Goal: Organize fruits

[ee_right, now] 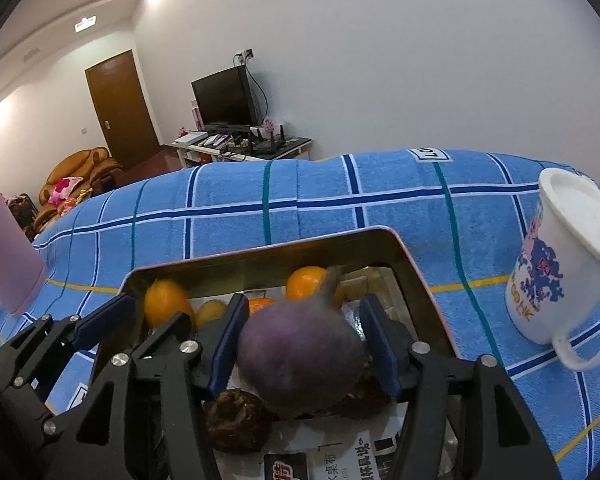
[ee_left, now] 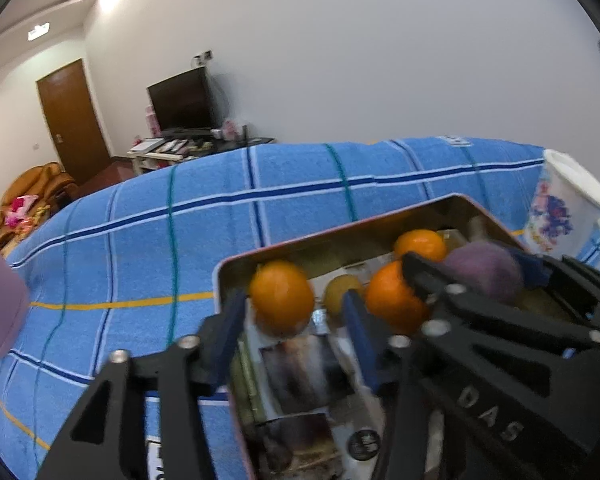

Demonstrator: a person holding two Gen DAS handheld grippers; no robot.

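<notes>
- Step in hand, as I read it: dropping fruit into the metal tray (ee_right: pixel 416 280) on the blue checked cloth (ee_right: pixel 228 216).
- Right gripper (ee_right: pixel 306 346): jaws parted, straddling the purple bulb-shaped fruit (ee_right: pixel 300 356); left pad looks touching or nearly so, right pad shows a gap. I judge it let go, resting on the tray contents.
- Left gripper (ee_left: pixel 296 332): jaws apart, an orange (ee_left: pixel 282 298) just ahead between the fingertips, not pinched.
- Two more oranges and a yellowish fruit lie further ahead in the tray.
- Next: back both tools straight out without nudging fruit. White mug (ee_right: pixel 556 264) off to the right.
</notes>
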